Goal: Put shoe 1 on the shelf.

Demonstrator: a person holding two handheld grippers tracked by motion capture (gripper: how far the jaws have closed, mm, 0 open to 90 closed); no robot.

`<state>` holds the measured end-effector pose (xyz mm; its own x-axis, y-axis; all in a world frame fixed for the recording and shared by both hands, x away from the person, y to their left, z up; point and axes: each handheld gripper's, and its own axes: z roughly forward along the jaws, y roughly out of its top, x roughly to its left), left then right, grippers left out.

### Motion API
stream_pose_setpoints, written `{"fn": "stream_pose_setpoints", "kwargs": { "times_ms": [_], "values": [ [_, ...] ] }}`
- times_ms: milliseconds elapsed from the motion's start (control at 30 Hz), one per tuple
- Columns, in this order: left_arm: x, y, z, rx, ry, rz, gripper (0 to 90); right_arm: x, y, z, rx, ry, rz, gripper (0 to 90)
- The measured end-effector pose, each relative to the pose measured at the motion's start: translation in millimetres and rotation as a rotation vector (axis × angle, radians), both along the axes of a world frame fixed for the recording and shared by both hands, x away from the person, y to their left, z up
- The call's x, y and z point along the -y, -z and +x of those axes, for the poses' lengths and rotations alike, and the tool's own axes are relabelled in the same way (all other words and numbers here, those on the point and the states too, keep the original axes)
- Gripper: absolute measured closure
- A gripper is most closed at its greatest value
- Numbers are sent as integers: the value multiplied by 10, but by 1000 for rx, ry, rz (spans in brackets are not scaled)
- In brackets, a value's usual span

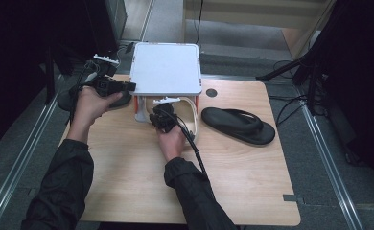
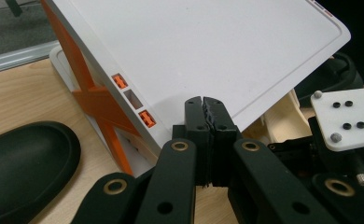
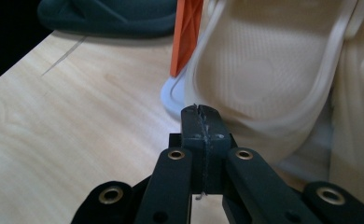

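Centrally, at the table's (image 1: 142, 191) far edge, stands a white rack (image 1: 165, 67) with a flat top and orange side braces (image 2: 96, 105). Cream sandals (image 3: 269, 70) sit on its lower shelf, under the top. Right gripper (image 1: 165, 106), held by the person's right hand (image 1: 171, 141), points at the front of that shelf; in the right gripper view its jaws are pressed together with nothing between them, their tips just before a cream sandal and its strap. Left gripper (image 1: 130, 86), held in the left hand (image 1: 90, 104), lies at the rack's left side; in the left gripper view its jaws are likewise closed and empty, tips (image 2: 204, 106) near the edge of the white top. One black sandal (image 1: 238, 124) lies on the table to the right of the rack, well apart from both grippers. Another black sandal (image 2: 24, 163) rests on the table left of the rack, beside the left hand.
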<state>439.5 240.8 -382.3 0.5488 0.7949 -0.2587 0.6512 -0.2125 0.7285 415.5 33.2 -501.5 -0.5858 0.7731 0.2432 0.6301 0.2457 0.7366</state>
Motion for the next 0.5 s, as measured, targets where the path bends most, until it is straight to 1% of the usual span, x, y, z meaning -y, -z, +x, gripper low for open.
{"fn": "stream_pose_setpoints", "kwargs": {
  "times_ms": [33,167,267,300,400,500],
  "values": [
    [-2,2,0,1,-3,-4,898,18,-2,-10,-6,-5,3,900],
    [0,-1,1,-2,0,-2,898,129,-68,-132,3,-23,14,900],
    [4,-2,-1,-2,-3,-1,898,225,-131,-249,3,-37,36,900],
    [5,-3,-2,-2,-4,0,898,254,-150,-292,11,-45,40,900],
    [9,-2,-3,-1,-4,0,898,350,-202,-439,23,-75,30,900],
    [4,-2,-1,-3,-7,-2,898,461,-209,-534,19,-78,44,900]
  ]
}}
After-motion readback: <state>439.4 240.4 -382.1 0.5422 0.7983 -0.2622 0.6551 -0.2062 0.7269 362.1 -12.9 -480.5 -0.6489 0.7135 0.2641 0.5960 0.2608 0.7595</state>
